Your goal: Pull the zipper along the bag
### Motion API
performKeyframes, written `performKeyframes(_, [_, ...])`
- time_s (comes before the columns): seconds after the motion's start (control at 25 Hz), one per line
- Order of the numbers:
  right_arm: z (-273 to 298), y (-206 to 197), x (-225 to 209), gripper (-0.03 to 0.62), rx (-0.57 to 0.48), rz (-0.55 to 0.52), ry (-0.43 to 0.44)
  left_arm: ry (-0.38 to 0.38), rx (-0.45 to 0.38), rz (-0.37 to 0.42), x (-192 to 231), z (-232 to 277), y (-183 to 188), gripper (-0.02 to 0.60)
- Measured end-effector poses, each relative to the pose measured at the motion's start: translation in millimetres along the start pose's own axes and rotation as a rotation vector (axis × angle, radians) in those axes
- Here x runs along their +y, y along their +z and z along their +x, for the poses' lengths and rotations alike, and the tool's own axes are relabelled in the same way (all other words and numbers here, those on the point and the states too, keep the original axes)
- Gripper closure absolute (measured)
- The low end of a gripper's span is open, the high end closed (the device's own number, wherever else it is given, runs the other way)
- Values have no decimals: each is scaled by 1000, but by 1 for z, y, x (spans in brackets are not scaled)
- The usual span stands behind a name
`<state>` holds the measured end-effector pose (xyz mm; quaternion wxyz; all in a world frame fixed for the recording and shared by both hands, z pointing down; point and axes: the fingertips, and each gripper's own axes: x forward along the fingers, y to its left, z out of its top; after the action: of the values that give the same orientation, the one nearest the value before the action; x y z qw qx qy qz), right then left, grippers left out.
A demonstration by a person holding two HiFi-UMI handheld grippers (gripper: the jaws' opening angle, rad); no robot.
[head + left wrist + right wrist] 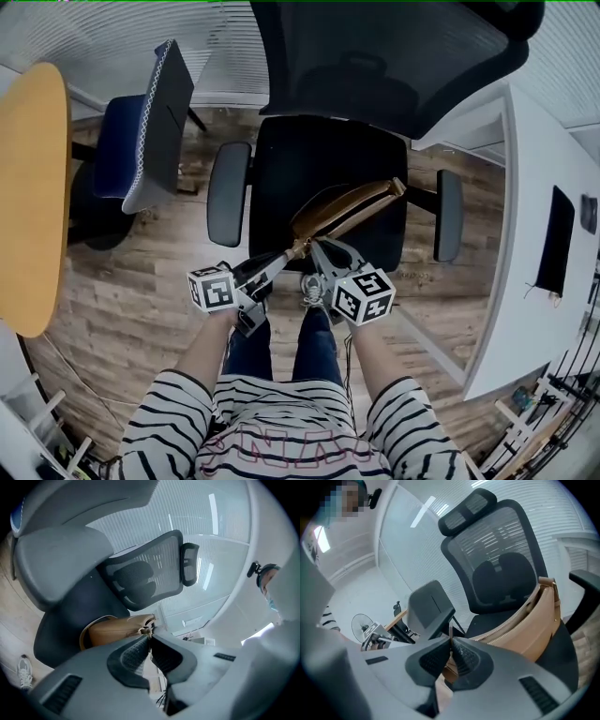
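A tan leather bag (342, 211) lies on the seat of a black office chair (281, 169); its near end points at me. The zipper (511, 620) stands open along the bag's (534, 625) top. My left gripper (292, 251) is shut on the near end of the bag (112, 631), and in the left gripper view its pads meet at the left gripper's tips (150, 637). Just to its right, my right gripper (312, 246) is shut on a thin zipper pull (450, 631) that sticks up between the right gripper's pads (451, 644).
The chair's armrests (228, 192) flank the seat, and its mesh back (394, 56) rises behind. A blue chair (141, 141) and a round wooden table (28, 187) stand at left, a white desk (553, 244) at right. My shoes (312, 289) rest below the grippers.
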<state>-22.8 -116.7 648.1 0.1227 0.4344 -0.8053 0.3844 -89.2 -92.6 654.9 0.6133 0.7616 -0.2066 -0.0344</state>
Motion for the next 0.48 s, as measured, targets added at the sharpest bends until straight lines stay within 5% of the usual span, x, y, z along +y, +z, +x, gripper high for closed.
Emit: performKeyframes(0.48, [5,-4,-28,557,69,-54,-155,167,-43,65,-2,-1,1,540])
